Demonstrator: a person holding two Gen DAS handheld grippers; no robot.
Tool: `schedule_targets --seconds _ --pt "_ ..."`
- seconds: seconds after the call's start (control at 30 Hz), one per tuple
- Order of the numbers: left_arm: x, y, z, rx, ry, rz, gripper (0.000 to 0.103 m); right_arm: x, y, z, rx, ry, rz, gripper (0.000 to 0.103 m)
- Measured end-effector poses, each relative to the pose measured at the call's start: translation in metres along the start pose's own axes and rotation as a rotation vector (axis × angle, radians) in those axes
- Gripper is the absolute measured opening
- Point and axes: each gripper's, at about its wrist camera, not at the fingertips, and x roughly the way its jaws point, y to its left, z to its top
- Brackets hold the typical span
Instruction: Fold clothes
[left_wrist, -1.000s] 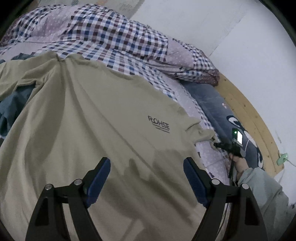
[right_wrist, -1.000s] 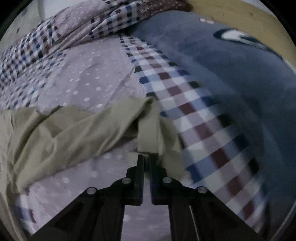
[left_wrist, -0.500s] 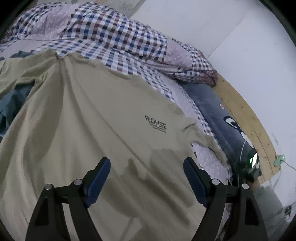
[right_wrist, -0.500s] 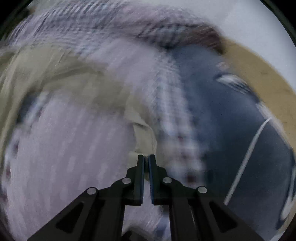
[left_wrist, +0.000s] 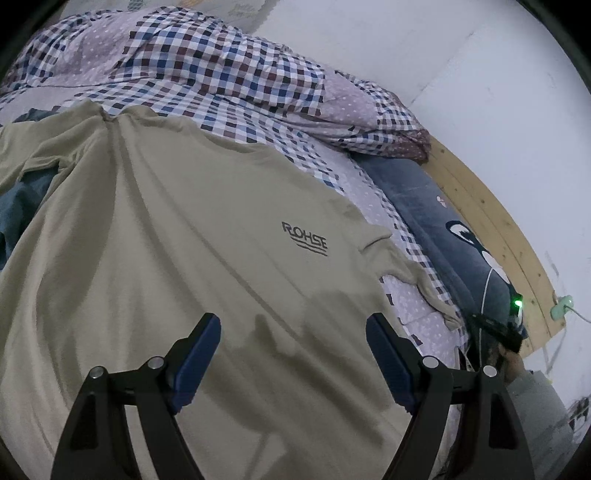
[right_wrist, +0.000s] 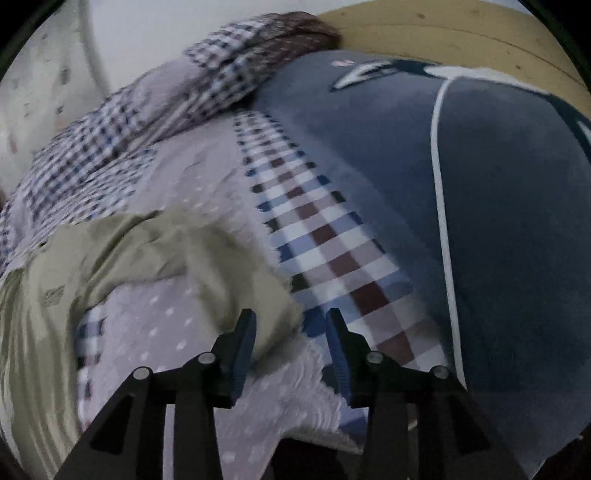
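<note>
A khaki T-shirt (left_wrist: 207, 236) with a dark chest logo (left_wrist: 304, 238) lies spread front-up on the bed. My left gripper (left_wrist: 291, 325) hovers open over its lower part, holding nothing. The shirt's right sleeve (left_wrist: 417, 277) stretches out toward the bed edge, where my right gripper (left_wrist: 491, 328) shows, a green light beside it. In the right wrist view the sleeve end (right_wrist: 207, 258) lies slack on the sheet, reaching just in between the fingers of my right gripper (right_wrist: 291, 321), which is open and grips nothing.
A checked quilt (left_wrist: 221, 66) is bunched at the back of the bed. A dark blue pillow (right_wrist: 498, 221) lies along the wooden headboard (left_wrist: 491, 221). A teal garment (left_wrist: 14, 206) pokes out under the shirt's left side. White wall stands behind.
My right gripper, shut on the sleeve end a second ago, pulled it outward and has now opened and let it go. The left gripper stayed open over the shirt.
</note>
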Motion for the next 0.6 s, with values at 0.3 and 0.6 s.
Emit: schedule_targets --seconds 0.3,0.6 --pt "0.000 -0.001 0.000 0.000 -0.001 -0.015 0.084 0.057 0.009 0.009 0.010 0.073 -0.062 0.023" --pt "-0.010 0.001 0.008 -0.027 -0.037 -0.042 0.084 -0.027 0.076 0.049 -0.046 -0.136 0.037 0.002"
